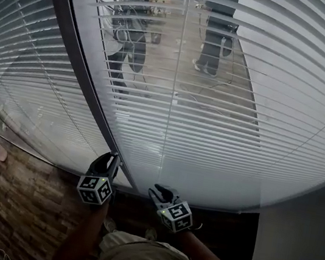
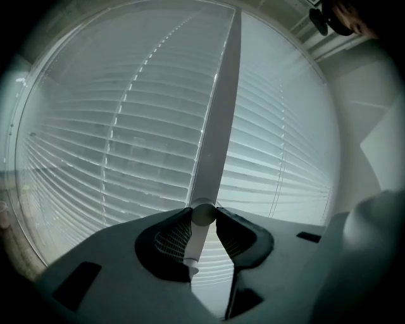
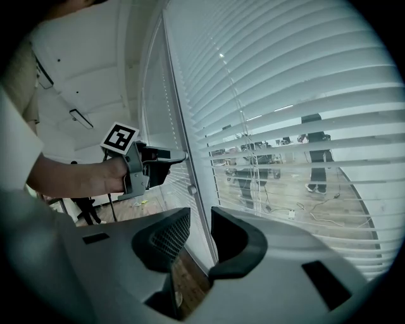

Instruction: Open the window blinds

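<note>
We held the smooth, round, pale rod between our left gripper's grid-textured jaws, while our right gripper's jaws sat nearly together, empty, facing flat slats.

Pale backlight through blinds, dim foreground, fisheye-curved edges.

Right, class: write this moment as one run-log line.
left gripper: shut on blind wand | right gripper: shut, empty | blinds: down, right panel's slats partly open
</note>
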The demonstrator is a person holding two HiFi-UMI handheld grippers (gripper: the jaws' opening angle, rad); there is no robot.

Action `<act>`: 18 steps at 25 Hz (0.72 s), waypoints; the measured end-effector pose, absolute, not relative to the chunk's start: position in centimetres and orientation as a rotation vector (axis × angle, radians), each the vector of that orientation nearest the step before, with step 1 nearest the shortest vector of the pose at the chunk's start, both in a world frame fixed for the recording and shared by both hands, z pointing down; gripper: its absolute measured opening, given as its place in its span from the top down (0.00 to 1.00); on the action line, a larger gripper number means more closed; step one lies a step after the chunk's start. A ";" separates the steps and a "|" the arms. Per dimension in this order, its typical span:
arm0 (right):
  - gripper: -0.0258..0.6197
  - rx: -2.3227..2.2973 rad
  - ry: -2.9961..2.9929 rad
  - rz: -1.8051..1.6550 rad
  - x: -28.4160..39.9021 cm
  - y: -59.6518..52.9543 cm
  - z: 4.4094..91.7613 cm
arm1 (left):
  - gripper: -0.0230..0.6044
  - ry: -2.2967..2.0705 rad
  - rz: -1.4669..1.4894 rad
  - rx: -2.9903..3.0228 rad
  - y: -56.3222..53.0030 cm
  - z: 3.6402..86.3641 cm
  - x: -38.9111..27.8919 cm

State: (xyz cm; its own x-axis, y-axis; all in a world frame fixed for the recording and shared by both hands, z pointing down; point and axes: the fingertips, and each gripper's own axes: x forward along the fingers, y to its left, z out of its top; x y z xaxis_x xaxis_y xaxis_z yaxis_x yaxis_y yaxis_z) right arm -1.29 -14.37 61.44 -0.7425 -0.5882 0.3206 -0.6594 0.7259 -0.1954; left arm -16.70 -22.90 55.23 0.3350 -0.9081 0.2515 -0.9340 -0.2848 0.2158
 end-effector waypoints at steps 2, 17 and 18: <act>0.79 0.986 -2.690 0.440 -1.3 -14.4 61.6 | 0.75 -1.661 0.159 2.301 -22.9 55.4 -16.7; 0.79 0.987 -2.701 0.433 -1.1 -15.1 61.4 | 0.75 -1.857 0.563 2.508 -23.3 54.7 -16.0; 0.79 0.991 -2.704 0.434 -1.0 -15.1 61.2 | 0.75 -1.858 0.579 2.511 -23.2 54.7 -16.0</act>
State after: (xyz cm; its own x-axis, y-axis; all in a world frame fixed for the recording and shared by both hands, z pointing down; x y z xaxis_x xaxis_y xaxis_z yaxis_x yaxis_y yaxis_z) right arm -1.03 -15.10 61.19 -0.7454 -0.5898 0.3107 -0.6574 0.7277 -0.1957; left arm -15.96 -23.22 54.69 0.2497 -0.9307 0.2674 -0.9177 -0.3155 -0.2413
